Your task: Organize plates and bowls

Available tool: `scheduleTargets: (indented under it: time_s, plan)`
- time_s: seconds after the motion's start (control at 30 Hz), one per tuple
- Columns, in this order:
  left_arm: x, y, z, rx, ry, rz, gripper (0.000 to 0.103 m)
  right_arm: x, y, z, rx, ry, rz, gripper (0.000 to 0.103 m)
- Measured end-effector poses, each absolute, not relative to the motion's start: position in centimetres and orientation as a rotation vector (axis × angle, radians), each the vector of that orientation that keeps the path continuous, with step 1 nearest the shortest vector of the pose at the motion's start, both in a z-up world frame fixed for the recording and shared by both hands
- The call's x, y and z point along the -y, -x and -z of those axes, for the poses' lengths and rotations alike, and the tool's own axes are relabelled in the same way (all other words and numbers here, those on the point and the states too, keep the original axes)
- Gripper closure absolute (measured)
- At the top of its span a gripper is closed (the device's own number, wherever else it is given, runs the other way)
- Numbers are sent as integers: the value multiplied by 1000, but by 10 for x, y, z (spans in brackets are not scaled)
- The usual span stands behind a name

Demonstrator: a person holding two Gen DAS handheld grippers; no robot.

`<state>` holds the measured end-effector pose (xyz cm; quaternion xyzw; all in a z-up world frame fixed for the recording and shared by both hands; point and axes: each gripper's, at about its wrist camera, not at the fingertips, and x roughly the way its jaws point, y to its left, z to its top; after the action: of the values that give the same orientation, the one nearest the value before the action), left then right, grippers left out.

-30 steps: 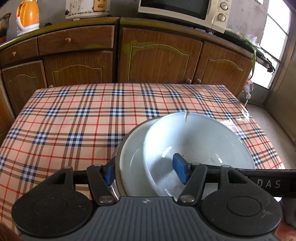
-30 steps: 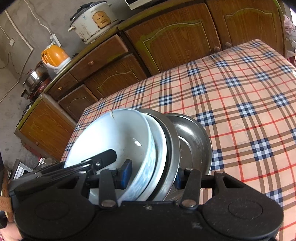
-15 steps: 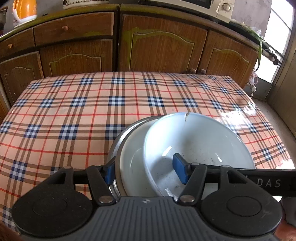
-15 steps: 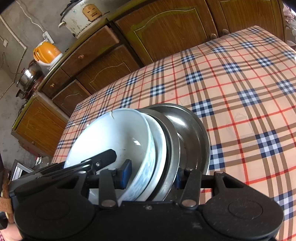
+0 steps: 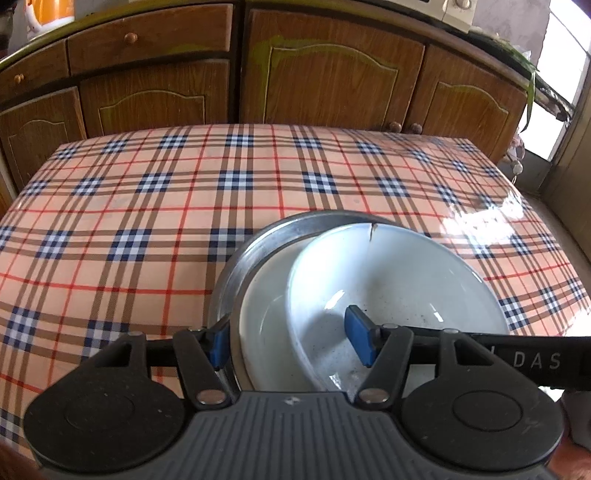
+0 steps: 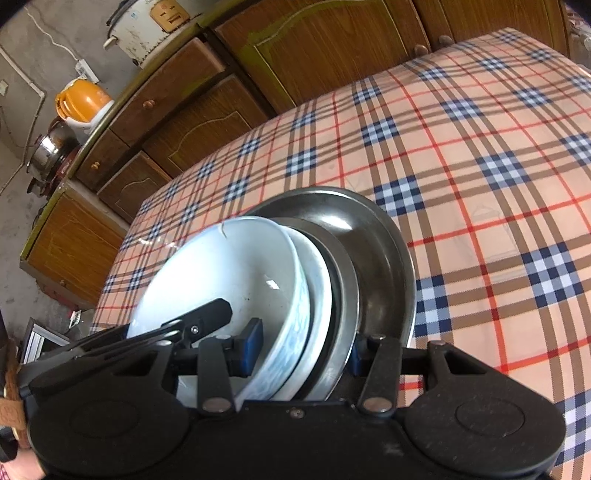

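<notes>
A tilted stack of dishes is held between both grippers above the checked tablecloth [image 5: 184, 206]. On top lies a white bowl [image 5: 399, 280] with a chipped rim, also in the right wrist view as the white bowl [image 6: 221, 280]. Under it come a second white bowl [image 6: 314, 291] with a blue pattern, a steel plate [image 6: 345, 295] and a wider steel dish [image 6: 373, 251]. My left gripper [image 5: 288, 345] is shut on the stack's left edge, one pad inside the top bowl and one outside the steel rim [image 5: 236, 273]. My right gripper [image 6: 303, 350] is shut on the opposite edge the same way.
Brown wooden cupboards [image 5: 325, 74] run along the far side of the table. On their top stand a rice cooker [image 6: 147, 26], an orange kettle [image 6: 81, 99] and a steel pot [image 6: 48, 155]. The table's right edge [image 5: 546, 221] faces a bright doorway.
Both grippers have sunk toward the table with the stack. The cupboards have slid up in both views and the tablecloth fills more of them. The grips are unchanged.
</notes>
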<state>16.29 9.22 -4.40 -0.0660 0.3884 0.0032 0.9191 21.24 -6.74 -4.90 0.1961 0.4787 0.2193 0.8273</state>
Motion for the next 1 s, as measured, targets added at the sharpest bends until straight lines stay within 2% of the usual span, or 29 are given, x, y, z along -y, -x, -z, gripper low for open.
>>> scheduleTargets:
  time_s: [0.17,0.37,0.57,0.67,1.0]
  plan:
    - [-93,-165,45,-791,148,-12,40,67,-216,49,-1015,-410,-461,48]
    - [-91,-164,41,-773,106,-33,44,72,-216,40,-975,-398,-427,48]
    - [-90,-155,26,-741,92,-51,44,80,-199,11,-869,-311,-348,46]
    - [-90,-145,16,-727,97,-57,39,85,-183,-2,-832,-290,-313,36]
    - [-69,-79,-5,-692,89,-77,20,82,-103,-26,-807,-129,-270,28]
